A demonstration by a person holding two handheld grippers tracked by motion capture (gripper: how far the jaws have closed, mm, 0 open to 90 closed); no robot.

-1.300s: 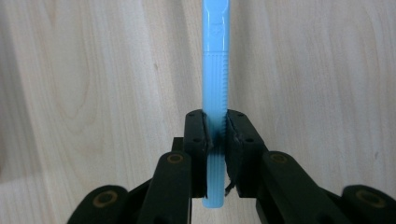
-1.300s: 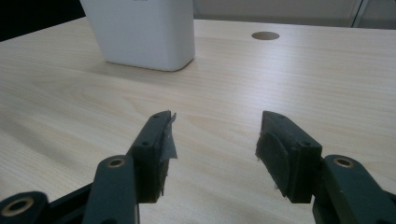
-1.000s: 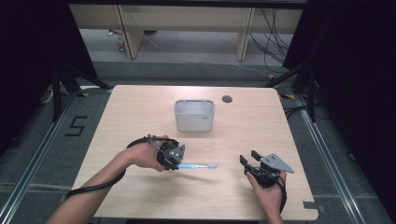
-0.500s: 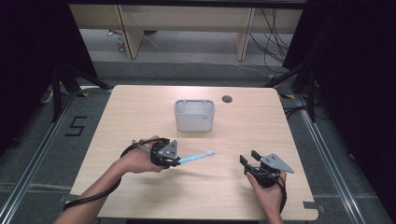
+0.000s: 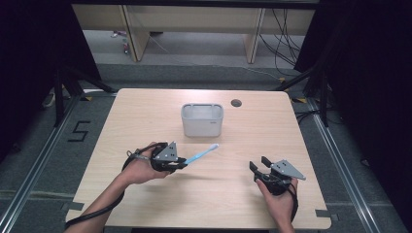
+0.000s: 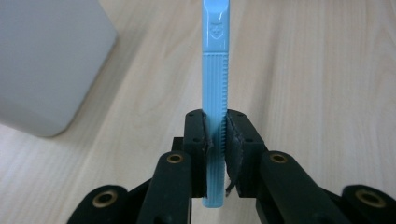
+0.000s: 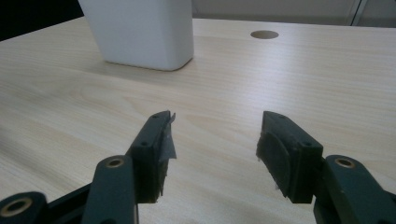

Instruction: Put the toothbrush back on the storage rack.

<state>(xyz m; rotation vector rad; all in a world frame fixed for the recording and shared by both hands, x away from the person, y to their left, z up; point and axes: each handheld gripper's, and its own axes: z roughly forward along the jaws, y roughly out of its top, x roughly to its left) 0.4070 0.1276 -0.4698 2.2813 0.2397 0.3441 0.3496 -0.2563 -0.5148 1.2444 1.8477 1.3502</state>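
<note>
Toothbrush (image 5: 200, 155), light blue, is clamped by its handle end between the closed jaws of the left gripper (image 5: 180, 164), over the near-left part of the table (image 5: 145, 111). Its free end points far and right, toward the white bin (image 5: 202, 120), which stands near it at the middle of the table. The right gripper (image 5: 259, 166) rests near-right with its jaws wide apart and nothing between them.

A lab: a bare table (image 5: 145, 111) on metal rails (image 5: 347, 160), black curtains (image 5: 369, 73) at both sides, cables (image 5: 284, 29) and a taped 5 (image 5: 78, 131) on the floor.
</note>
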